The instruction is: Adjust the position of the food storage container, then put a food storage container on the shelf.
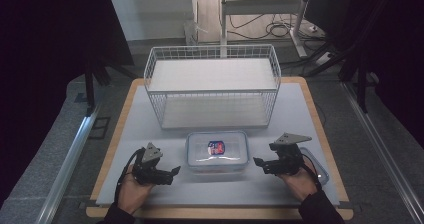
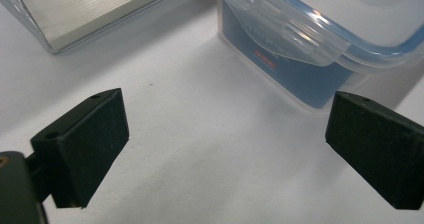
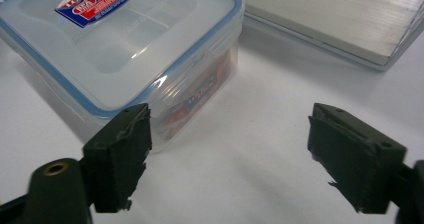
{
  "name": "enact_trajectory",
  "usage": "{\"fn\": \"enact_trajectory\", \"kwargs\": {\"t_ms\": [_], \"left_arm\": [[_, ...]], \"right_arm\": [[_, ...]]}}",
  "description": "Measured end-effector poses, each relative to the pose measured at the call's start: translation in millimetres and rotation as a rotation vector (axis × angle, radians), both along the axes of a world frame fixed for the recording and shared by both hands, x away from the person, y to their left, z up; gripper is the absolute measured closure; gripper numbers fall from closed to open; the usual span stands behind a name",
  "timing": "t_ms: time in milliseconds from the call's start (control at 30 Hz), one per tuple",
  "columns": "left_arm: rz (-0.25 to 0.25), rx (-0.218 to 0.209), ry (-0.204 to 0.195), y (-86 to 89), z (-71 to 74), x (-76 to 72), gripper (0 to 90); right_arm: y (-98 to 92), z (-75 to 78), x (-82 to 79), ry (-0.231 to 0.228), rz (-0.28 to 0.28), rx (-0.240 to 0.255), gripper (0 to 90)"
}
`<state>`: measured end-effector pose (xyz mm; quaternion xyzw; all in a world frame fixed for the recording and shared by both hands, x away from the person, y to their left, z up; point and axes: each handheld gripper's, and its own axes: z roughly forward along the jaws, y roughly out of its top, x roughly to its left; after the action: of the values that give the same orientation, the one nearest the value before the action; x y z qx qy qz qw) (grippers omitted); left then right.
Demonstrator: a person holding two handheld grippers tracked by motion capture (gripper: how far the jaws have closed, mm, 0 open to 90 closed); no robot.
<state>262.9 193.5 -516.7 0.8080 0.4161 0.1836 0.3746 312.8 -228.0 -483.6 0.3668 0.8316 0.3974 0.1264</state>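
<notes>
High view, container: I see the clear lidded container [image 1: 217, 152] with its blue seal and red-and-blue label resting flat on the desk [image 1: 150, 124], near the middle of the front edge, just in front of the white wire basket [image 1: 212, 86].
High view, basket: the basket stands at the centre of the desk toward the far edge, with a pale board across its upper level.
High view, left gripper: my left gripper [image 1: 175, 171] lies close to the front edge, left of the container and apart from it, its jaws pointing toward the container's left side.
High view, right gripper: my right gripper [image 1: 257, 161] sits right of the container, apart from it, jaws aimed at its right side; a second clear lid [image 1: 316, 168] lies under and behind that hand, near the front right corner.
Left gripper view, jaws: I find the jaws spread wide with bare desk [image 2: 200, 134] between them and nothing pinched.
Left gripper view, container: the container [image 2: 300, 74] is ahead and toward the right jaw, its lid clasp facing me; it touches neither jaw.
Right gripper view, jaws: the jaws stand spread, holding nothing; the pads [image 3: 122, 156] look frayed at their edges.
Right gripper view, container: the container [image 3: 120, 44] lies ahead, beyond the left jaw, and I cannot tell whether the two touch; the basket's base [image 3: 350, 19] shows at the upper right.
</notes>
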Motion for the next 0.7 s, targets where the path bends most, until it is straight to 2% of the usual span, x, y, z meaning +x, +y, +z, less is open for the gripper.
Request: {"fn": "enact_trajectory", "kwargs": {"t_ms": [133, 300, 367, 467, 533, 633, 700], "left_arm": [[0.005, -0.02, -0.006, 3.7, -0.6, 1.3, 2.5], [-0.018, 0.005, -0.01, 3.8, -3.0, 3.9, 2.3], [-0.019, -0.004, -0.01, 4.2, -2.7, 4.9, 1.8], [-0.013, -0.023, 0.002, 5.3, 1.1, 5.9, 1.8], [-0.018, -0.065, 0.014, 5.7, 6.5, 6.6, 2.5], [-0.026, -0.089, 0.02, 4.7, 9.4, 8.0, 3.1], [-0.049, -0.113, 0.025, 0.2, 14.4, 10.4, 3.0]], "right_arm": [[0.4, -1.5, 0.8, -0.003, 0.002, -0.007, 11.4], [0.0, -0.7, 1.4, -0.012, 0.003, 0.006, 8.1], [0.6, -0.3, 1.6, -0.02, 0.007, 0.012, 6.2], [1.7, 1.2, 1.8, -0.013, 0.021, 0.035, 4.6], [3.0, 3.7, 2.1, -0.013, 0.029, 0.044, 4.0], [4.2, 6.3, 4.7, -0.006, 0.035, 0.046, 3.8], [6.4, 7.3, 6.7, 0.0, 0.044, 0.051, 4.2]]}}
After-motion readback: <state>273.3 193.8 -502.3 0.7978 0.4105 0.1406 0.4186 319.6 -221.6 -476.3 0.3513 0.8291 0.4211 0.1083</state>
